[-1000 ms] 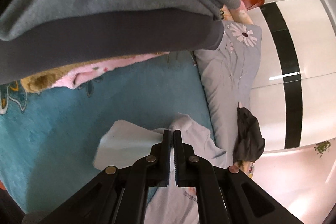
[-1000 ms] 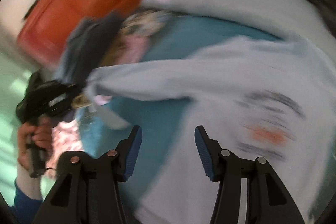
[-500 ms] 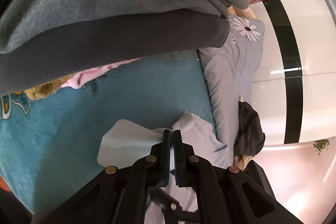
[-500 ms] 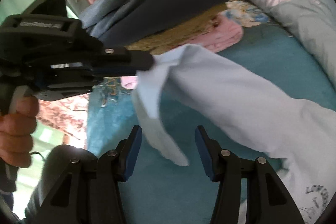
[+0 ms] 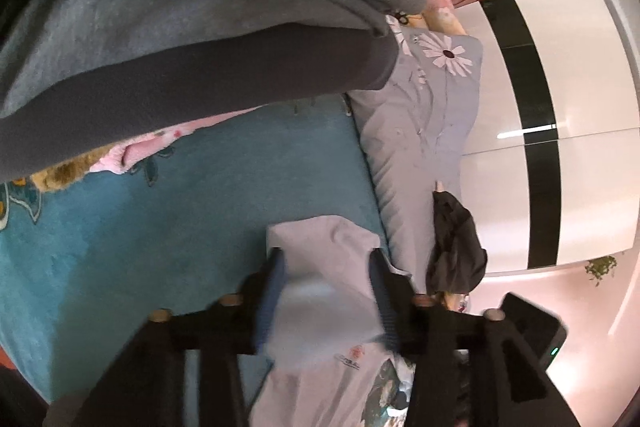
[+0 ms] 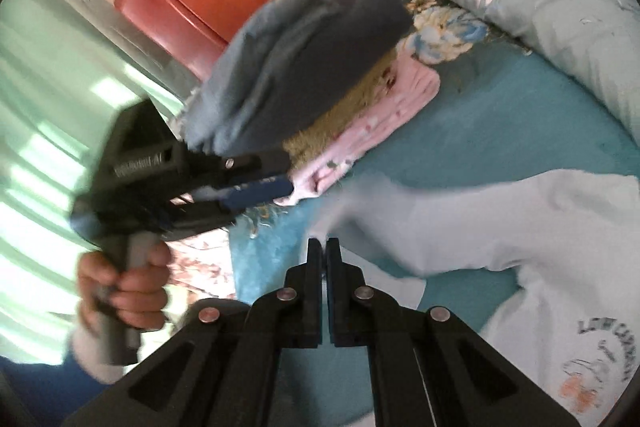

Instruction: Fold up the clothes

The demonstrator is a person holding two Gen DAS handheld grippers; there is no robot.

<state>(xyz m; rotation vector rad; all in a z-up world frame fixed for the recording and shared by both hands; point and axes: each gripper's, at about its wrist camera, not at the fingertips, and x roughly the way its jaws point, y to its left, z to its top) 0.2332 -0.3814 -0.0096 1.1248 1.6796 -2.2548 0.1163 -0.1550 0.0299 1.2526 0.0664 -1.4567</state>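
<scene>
Pale grey long-sleeved sweatshirt lies spread on the teal bed cover, its sleeve cuff reaching toward both grippers. Left gripper: fingers spreading apart, with the cuff fabric lying between them, not pinched. Right gripper: fingers pressed together at the cuff edge; whether fabric is caught between them cannot be told. Folded grey garments sit stacked behind, beside a floral pillow.

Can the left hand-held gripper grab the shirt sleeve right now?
Probably yes. The left hand-held gripper has its jaws opening, and the pale sleeve lies right between its fingers on the blue blanket, with nothing in the way.
</scene>
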